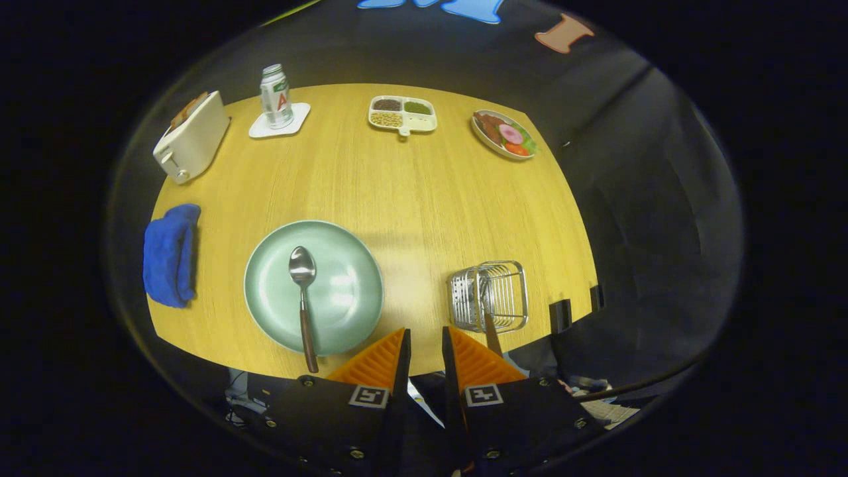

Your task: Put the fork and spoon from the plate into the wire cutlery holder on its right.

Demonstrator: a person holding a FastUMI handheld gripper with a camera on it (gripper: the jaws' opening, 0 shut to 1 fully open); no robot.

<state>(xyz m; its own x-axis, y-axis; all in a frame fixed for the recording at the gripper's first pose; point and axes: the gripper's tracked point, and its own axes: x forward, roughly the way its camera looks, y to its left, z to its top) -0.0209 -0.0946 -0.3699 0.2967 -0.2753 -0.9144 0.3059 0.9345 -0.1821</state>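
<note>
Orange-fingered and slightly parted, the hand-held gripper hangs above the near edge of a round wooden table, a narrow gap between its two tips and nothing held in it. Beyond the fingers and off to their left sits a pale green plate, its rim close to the left fingertip. A spoon lies on that plate, bowl pointing away from the gripper, its brown handle running back over the plate's near rim. To the right of the plate, just ahead of the right finger, stands the wire cutlery holder; a dark brown handle, likely the fork, leans out of it toward the gripper, though its head cannot be made out among the wires. Left of the plate a blue cloth lies at the table's edge. Far beyond the plate are a white toaster, a bottle on a white coaster, a divided dish of seeds and a plate of food.
</note>
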